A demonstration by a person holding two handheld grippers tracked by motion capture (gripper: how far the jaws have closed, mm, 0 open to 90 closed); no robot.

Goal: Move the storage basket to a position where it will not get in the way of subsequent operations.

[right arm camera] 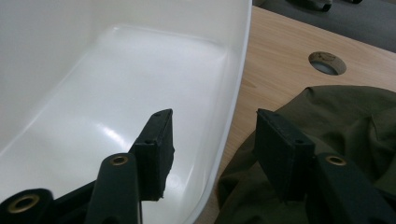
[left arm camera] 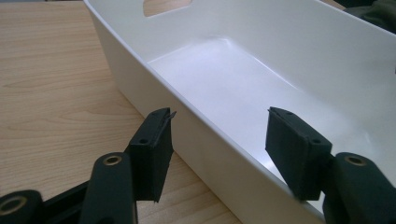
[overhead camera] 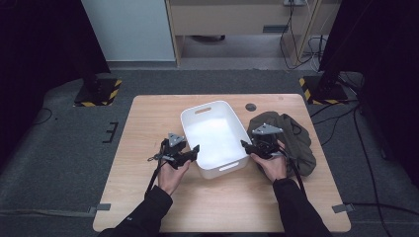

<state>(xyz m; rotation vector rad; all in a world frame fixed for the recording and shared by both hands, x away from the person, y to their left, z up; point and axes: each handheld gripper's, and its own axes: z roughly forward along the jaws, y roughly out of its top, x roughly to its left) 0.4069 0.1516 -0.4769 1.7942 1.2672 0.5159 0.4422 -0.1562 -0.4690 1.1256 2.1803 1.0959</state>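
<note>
**Straddling the bin's side walls**

Straddling opposite rims of the white bin [overhead camera: 215, 138] mid-counter [overhead camera: 148, 197], left gripper [overhead camera: 193, 152] and right gripper [overhead camera: 245, 146] stand unclenched. Light, stiff, slick plastic: pinch both walls squarely near the top.

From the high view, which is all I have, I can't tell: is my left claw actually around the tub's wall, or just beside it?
Observer: Around it. The left claw has one jaw outside the white tub and one inside, with a gap on each side of the wall: open, not pressing.
Operator: And the right one?
Observer: The right claw straddles the opposite wall the same way, with its pads clear of the plastic.
Operator: Anything in its way out there?
Observer: The olive bag lies under the outer jaw and reaches the tub's side. I cannot tell whether the jaw touches the fabric.
</note>
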